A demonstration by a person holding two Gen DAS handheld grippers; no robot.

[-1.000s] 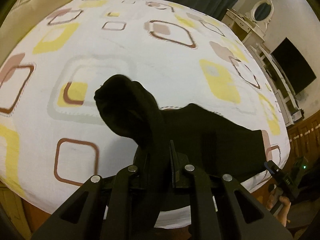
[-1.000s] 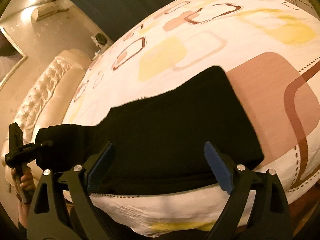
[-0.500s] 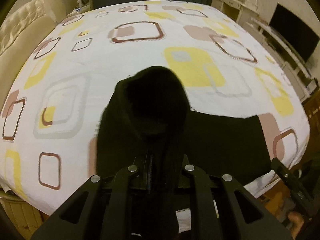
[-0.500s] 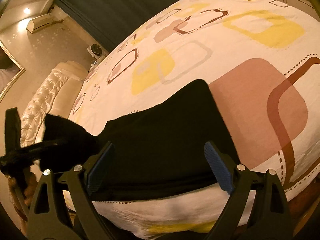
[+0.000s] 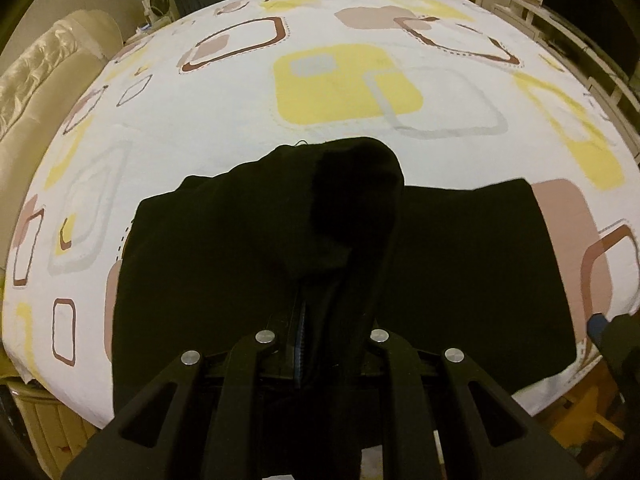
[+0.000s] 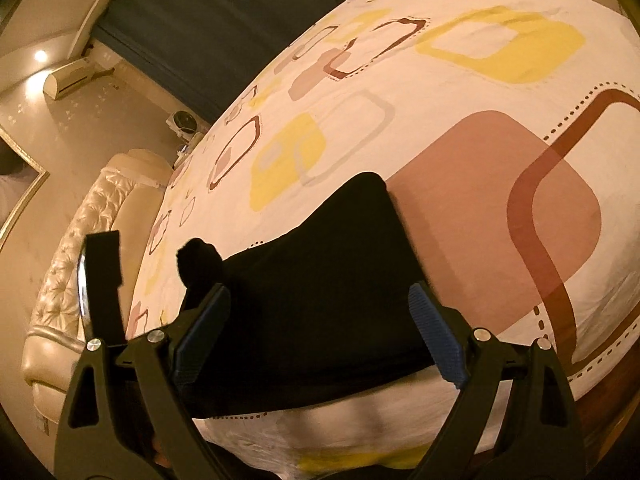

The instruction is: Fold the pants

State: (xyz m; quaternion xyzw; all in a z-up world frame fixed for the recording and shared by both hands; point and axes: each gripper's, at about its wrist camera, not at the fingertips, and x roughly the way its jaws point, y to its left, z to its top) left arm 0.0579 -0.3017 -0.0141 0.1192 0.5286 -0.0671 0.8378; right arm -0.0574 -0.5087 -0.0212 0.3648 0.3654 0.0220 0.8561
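The black fabric pants [image 5: 472, 272] lie flat along the near edge of the bed, on a white bedsheet printed with yellow, brown and grey rounded squares [image 5: 248, 128]. Their right end reaches a pink-brown printed square near the sheet's near right corner, and their near side runs just inside the near edge, where the sheet drops over the side.

The left gripper [image 5: 320, 320] sits over the middle of the garment with its jaws drawn narrow, pinching a bunch of the black cloth between them. The cloth rises from the jaws in a rounded hump ahead of the fingers and spreads down to the left onto the flat part of the pants. In the right wrist view the same raised bunch shows as a dark lump above the left side of the garment, with the black body of the left gripper beside it.

The right gripper [image 6: 320, 336] has its jaws wide apart, its blue ribbed pads [image 6: 440, 344] on either side of the pants with nothing between them. It hovers at the near edge of the bed.

A cream tufted headboard [image 6: 80, 248] stands at the left end of the bed, and a dark blue curtain [image 6: 224, 20] hangs beyond the far edge.
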